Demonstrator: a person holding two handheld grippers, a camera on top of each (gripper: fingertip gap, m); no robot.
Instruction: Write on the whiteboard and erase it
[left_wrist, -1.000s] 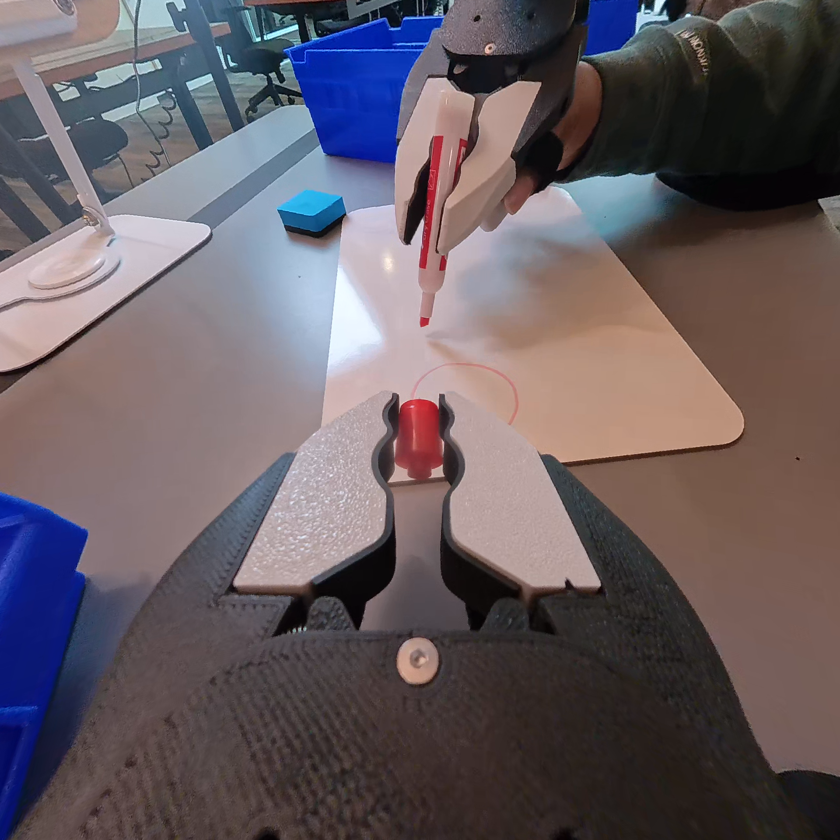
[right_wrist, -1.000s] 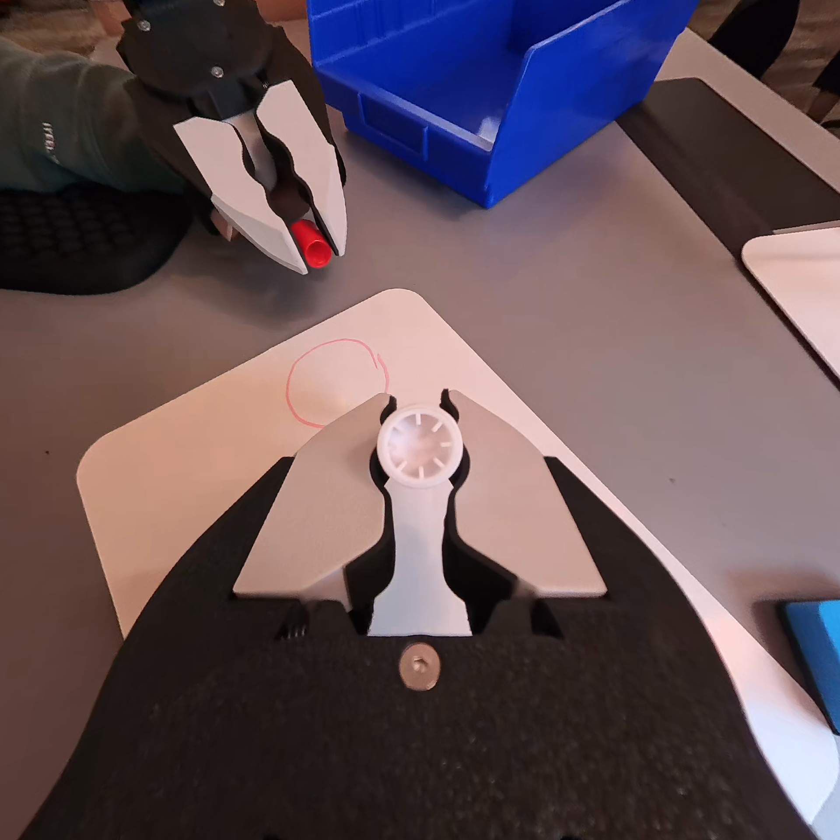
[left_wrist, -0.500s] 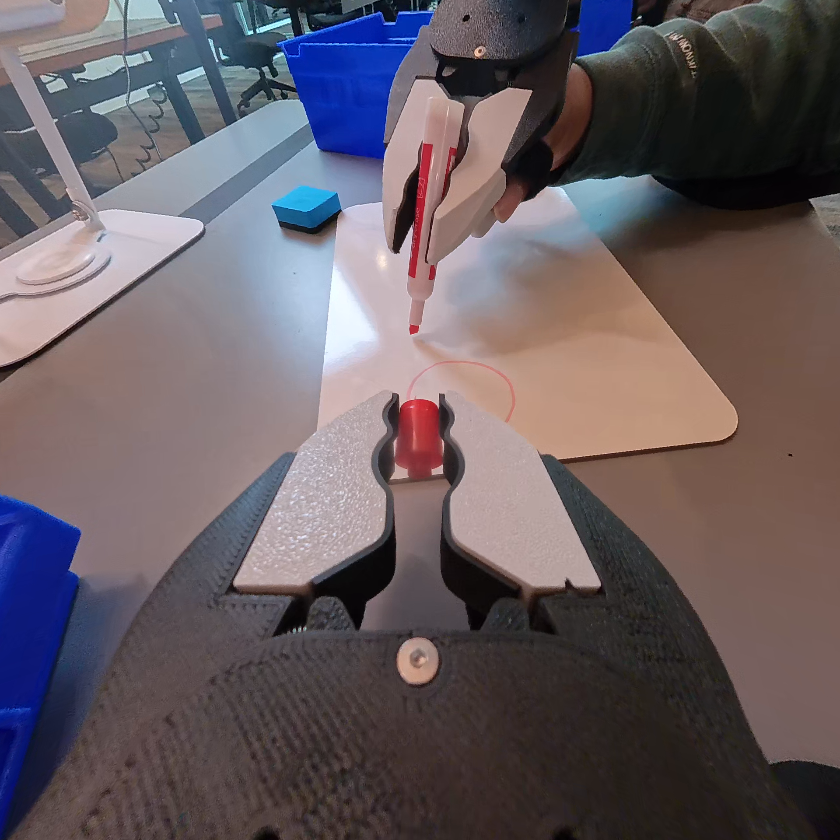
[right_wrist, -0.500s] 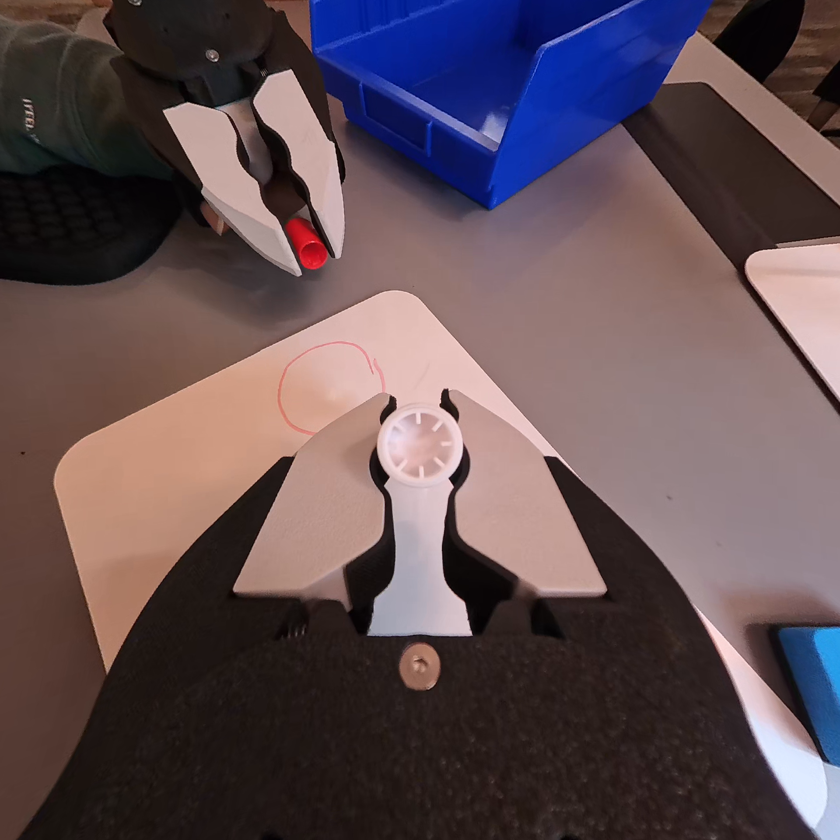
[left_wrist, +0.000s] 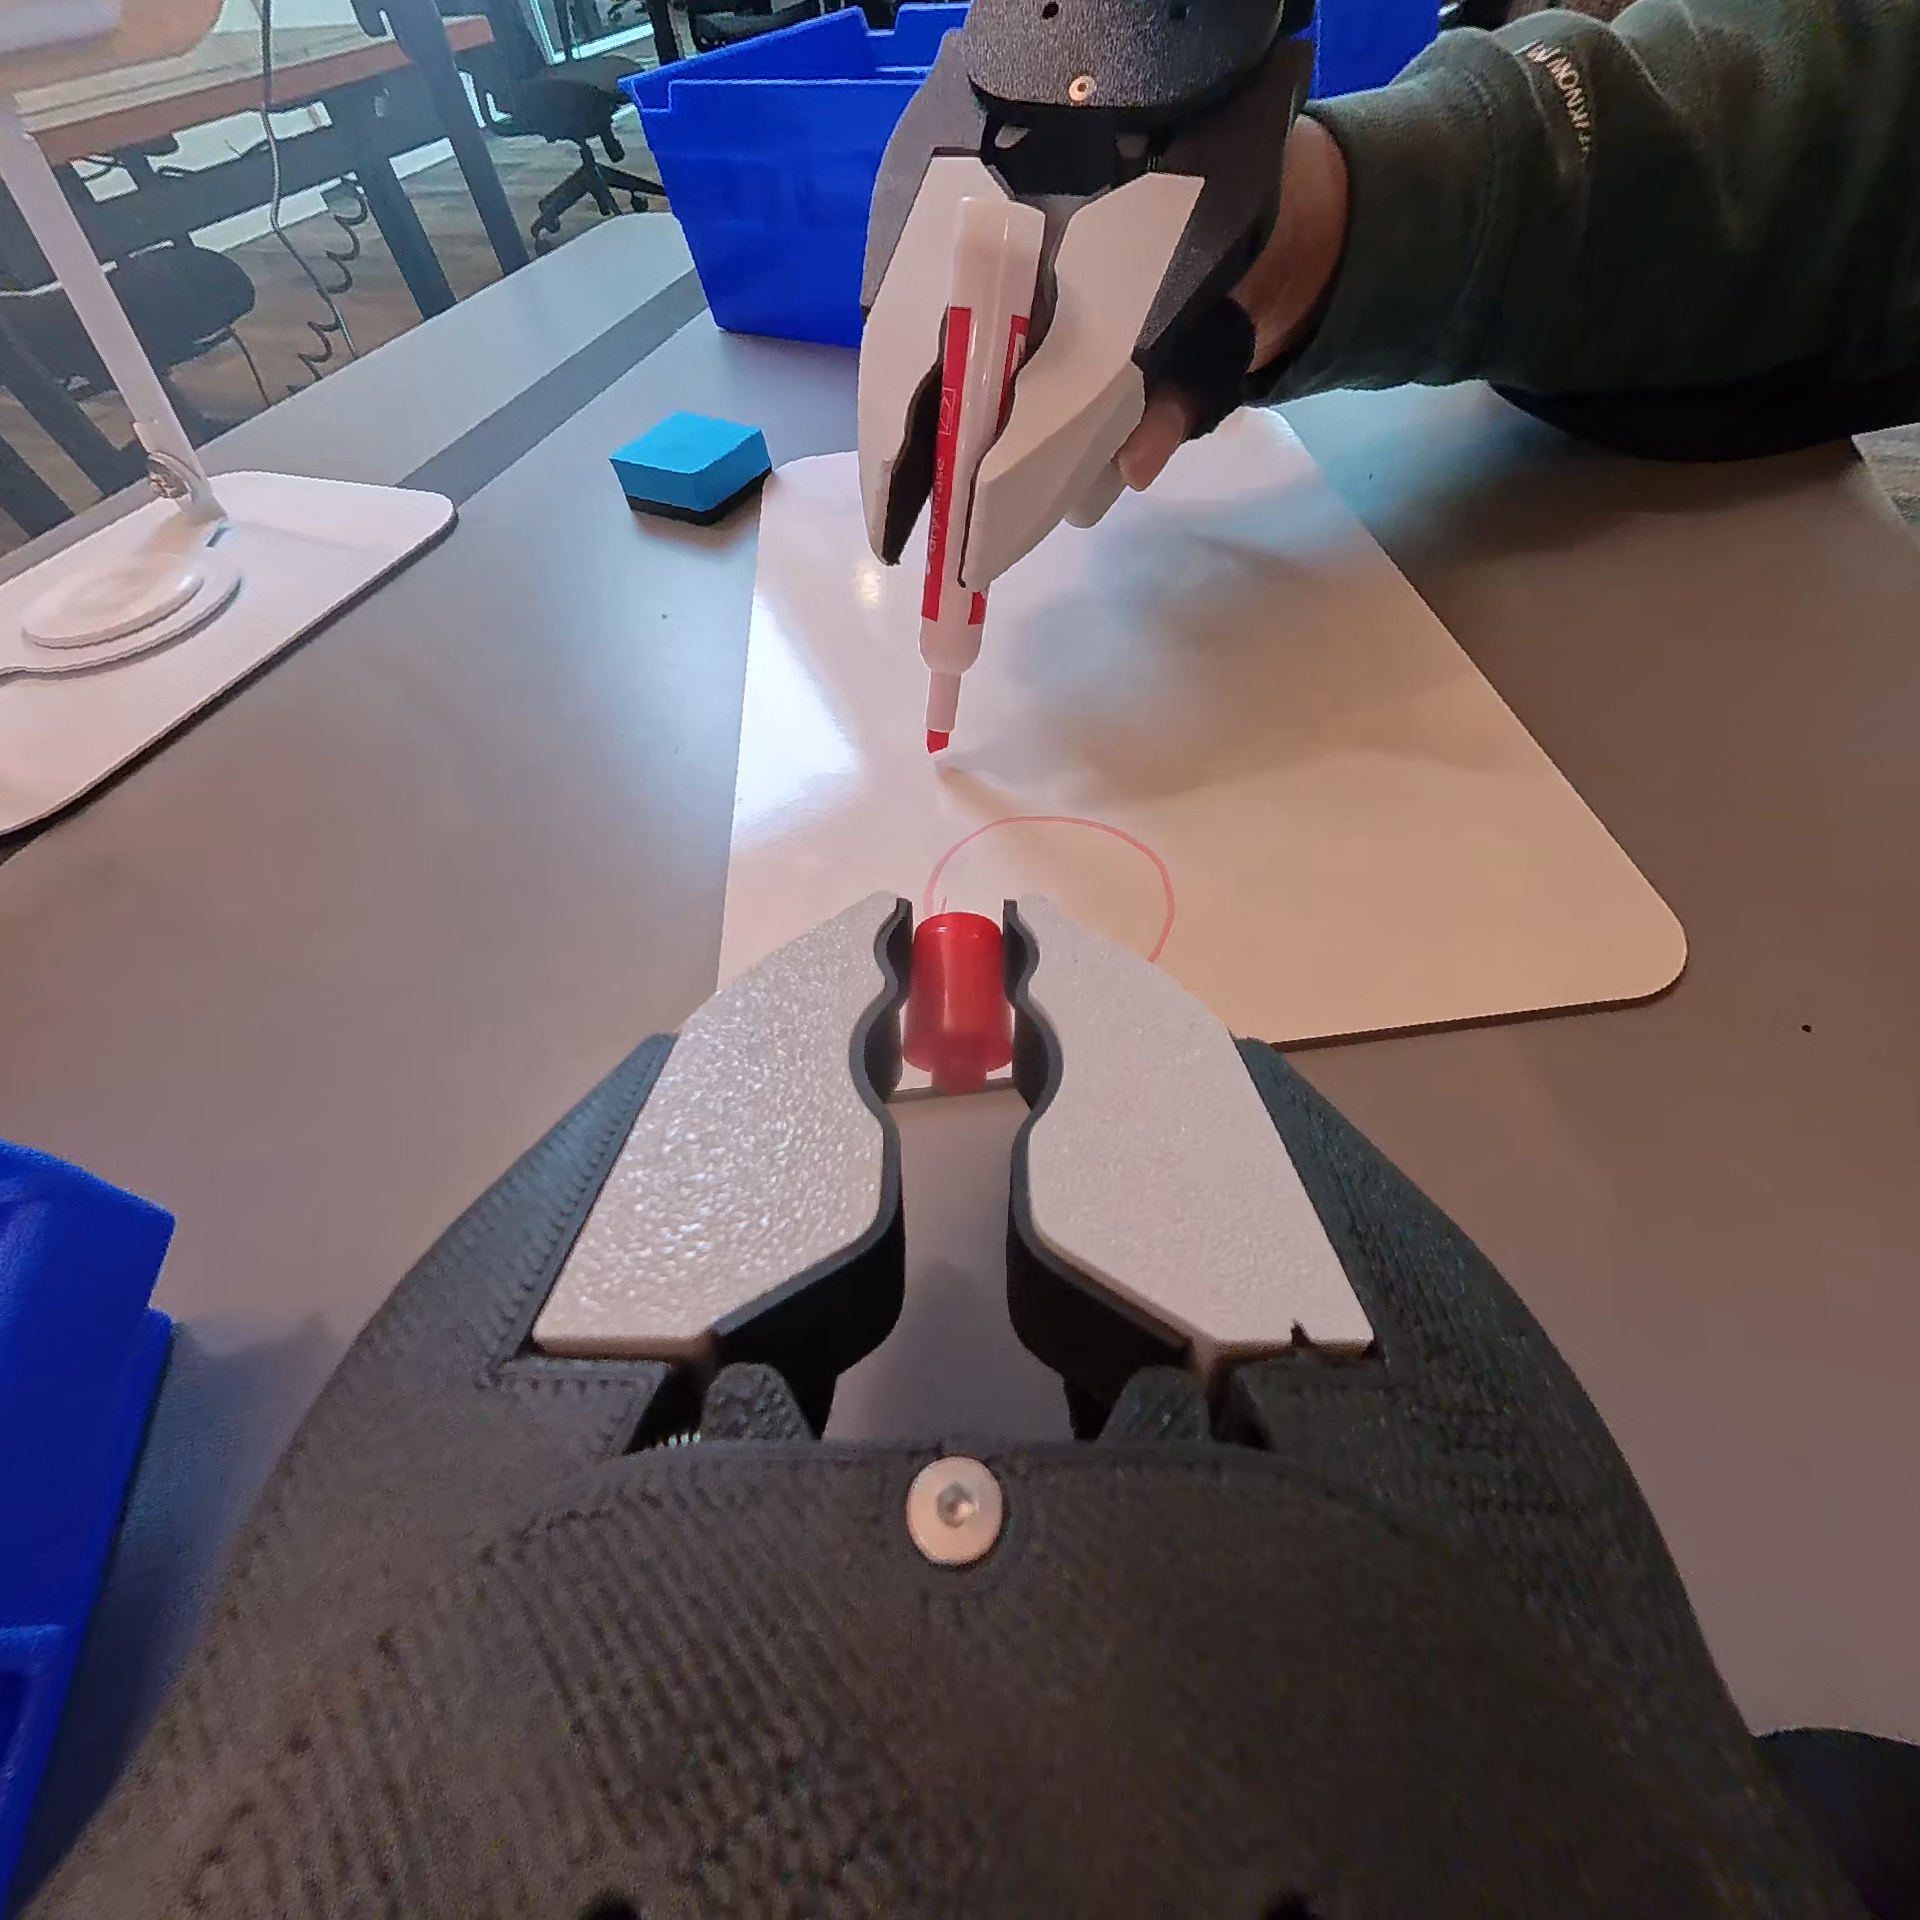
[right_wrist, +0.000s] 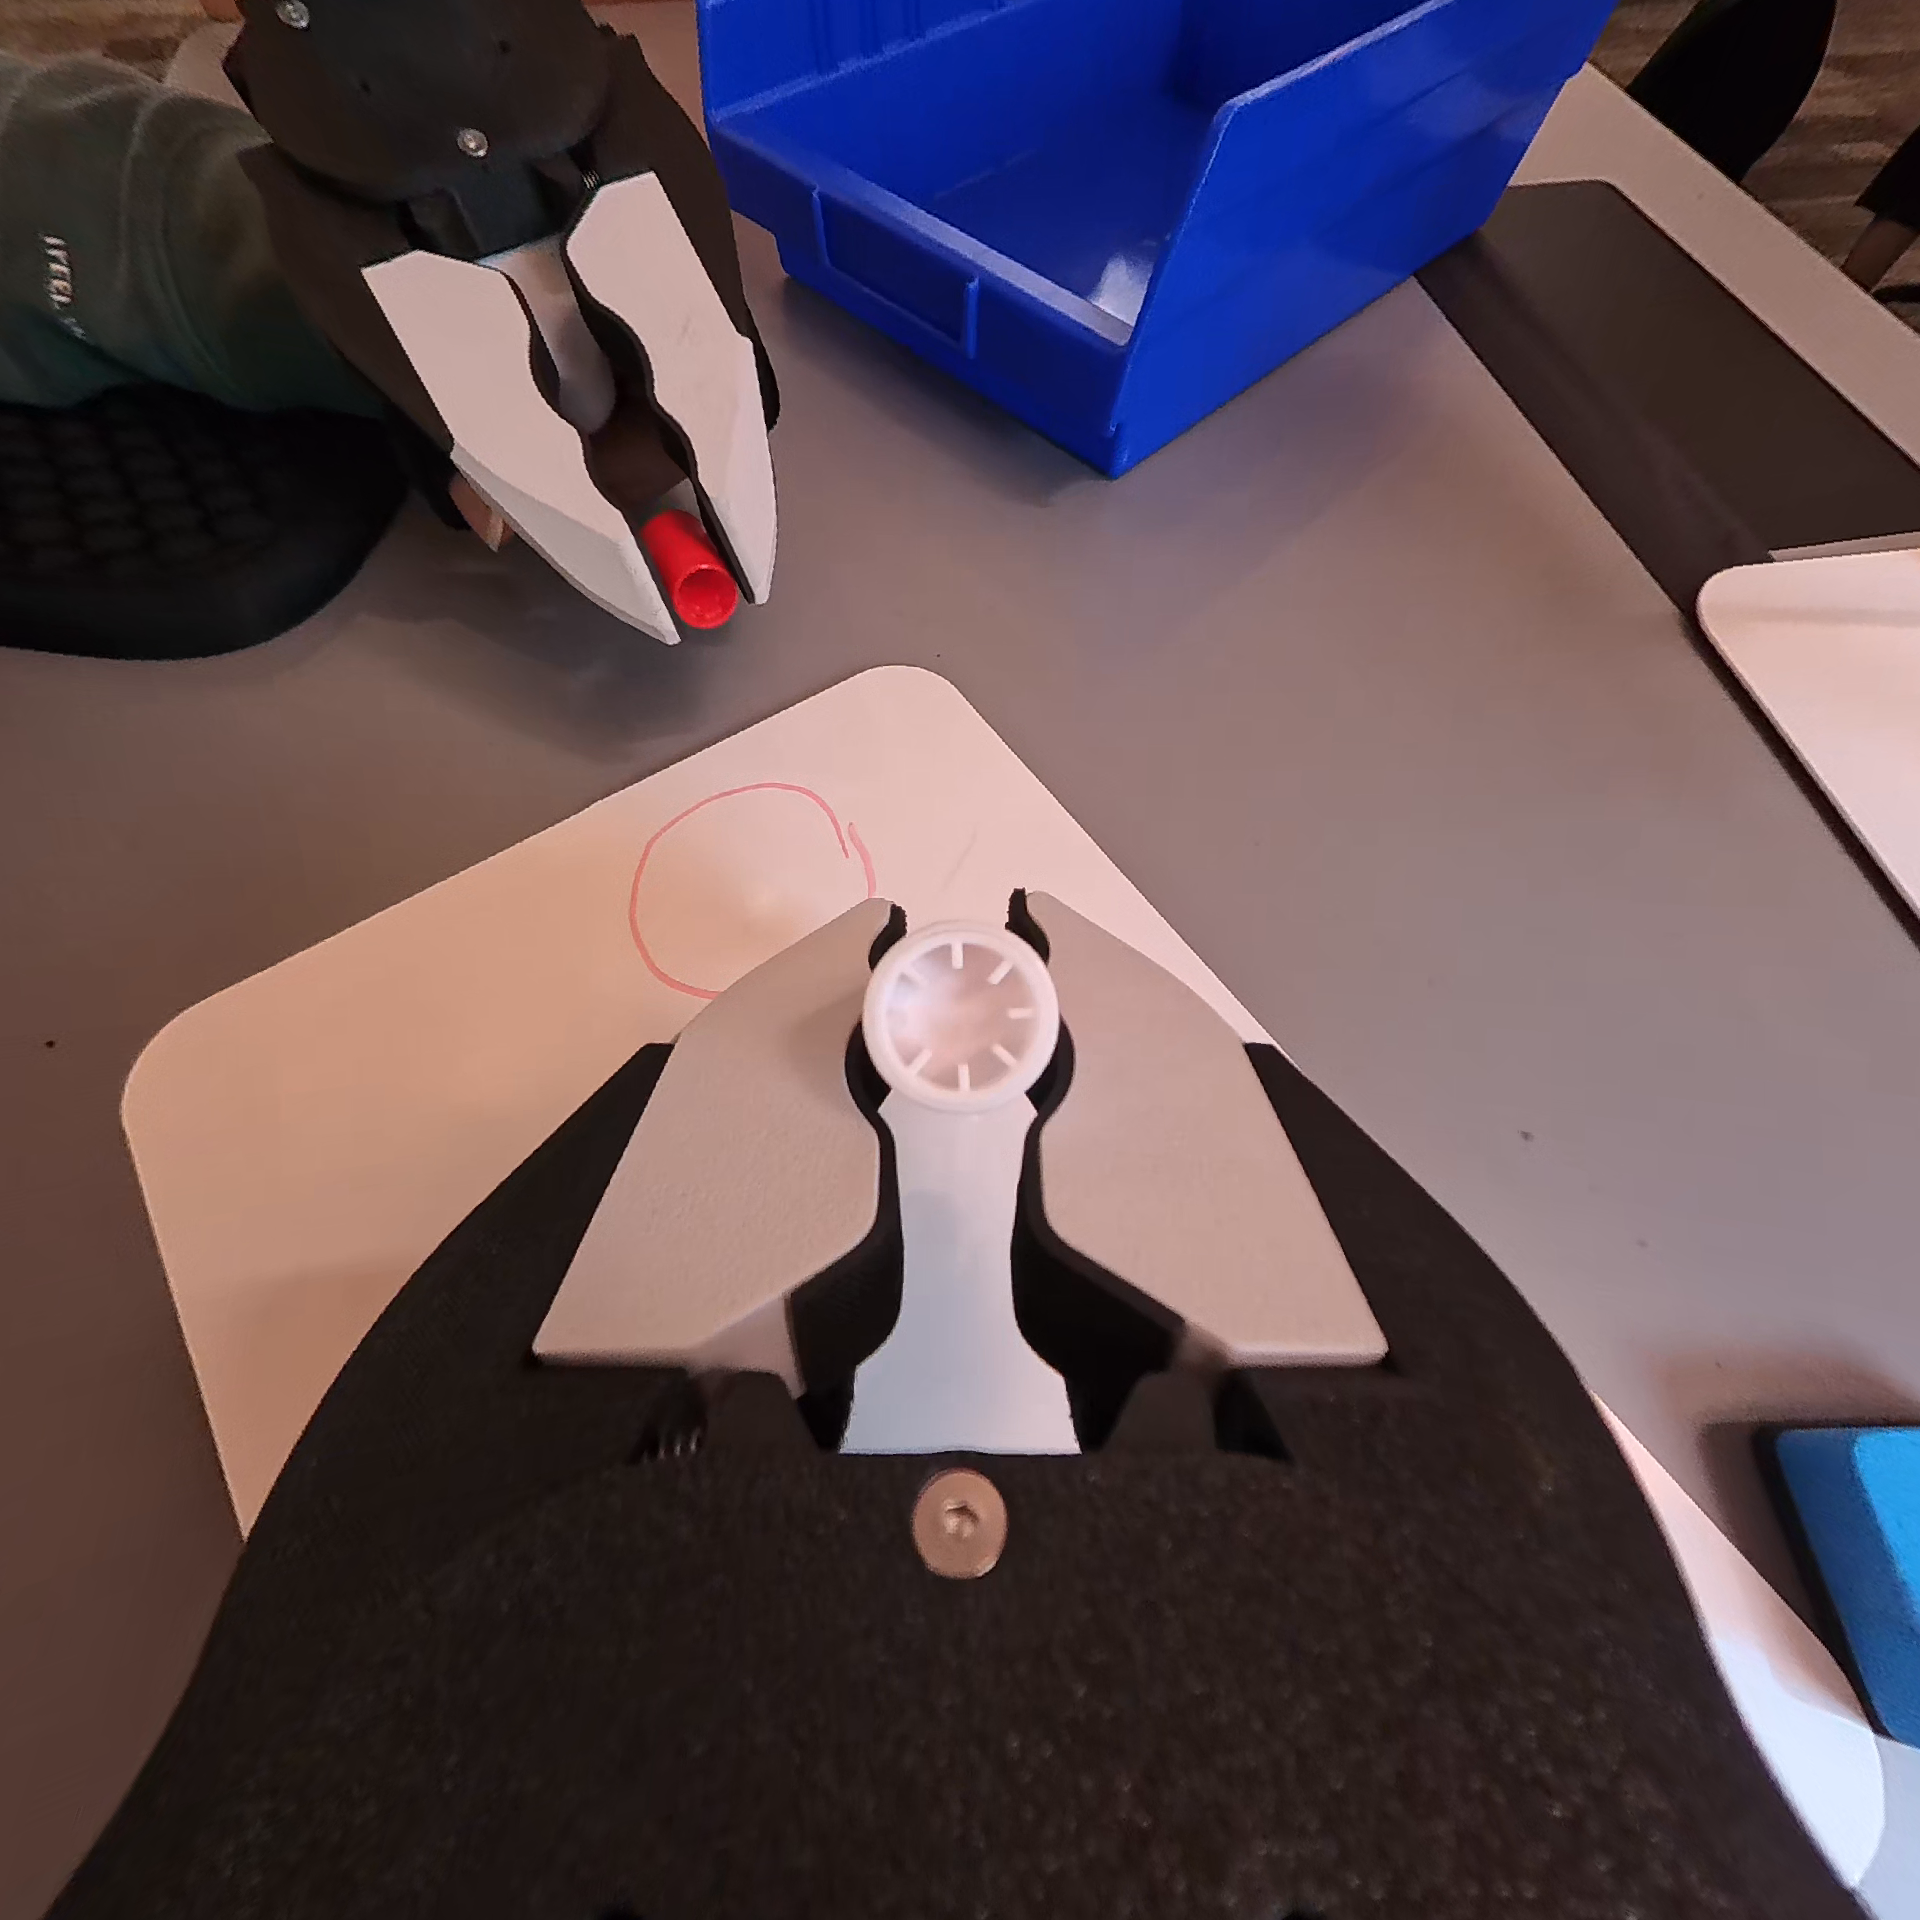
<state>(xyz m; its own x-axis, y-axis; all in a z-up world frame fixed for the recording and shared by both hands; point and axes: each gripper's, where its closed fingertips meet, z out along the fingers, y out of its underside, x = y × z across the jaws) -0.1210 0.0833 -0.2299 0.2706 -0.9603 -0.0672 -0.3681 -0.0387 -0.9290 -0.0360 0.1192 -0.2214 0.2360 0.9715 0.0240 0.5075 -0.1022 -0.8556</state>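
Whiteboard (left_wrist: 1299, 831) lies flat on the grey table (left_wrist: 416, 883) in front of you, and it already carries a thin red circle (left_wrist: 1049, 826) near its close edge, so the writing half looks done, I judge. Your right gripper (left_wrist: 940, 540) is clenched on the marker (left_wrist: 961, 499), which hangs tip-down with the red nib just above the board, beyond the circle; whether it touches I cannot tell. Your left gripper (left_wrist: 956, 992) is clamped on the red cap (left_wrist: 954, 997), held over the near edge of the board. The blue eraser (left_wrist: 691, 462) sits on the table just beside the board's far left corner, with the blue bin (left_wrist: 769, 208) behind it and a white lamp base (left_wrist: 135, 592) well off to the left. Both your claws are full, so you cannot take the eraser until one is freed. Capping comes first, I think, and the risk is there: the cap is short and gripped near the fingertips, so an off-axis push could twist it out or smear ink on the fingers. Dropping the nib again would leave a stray mark.
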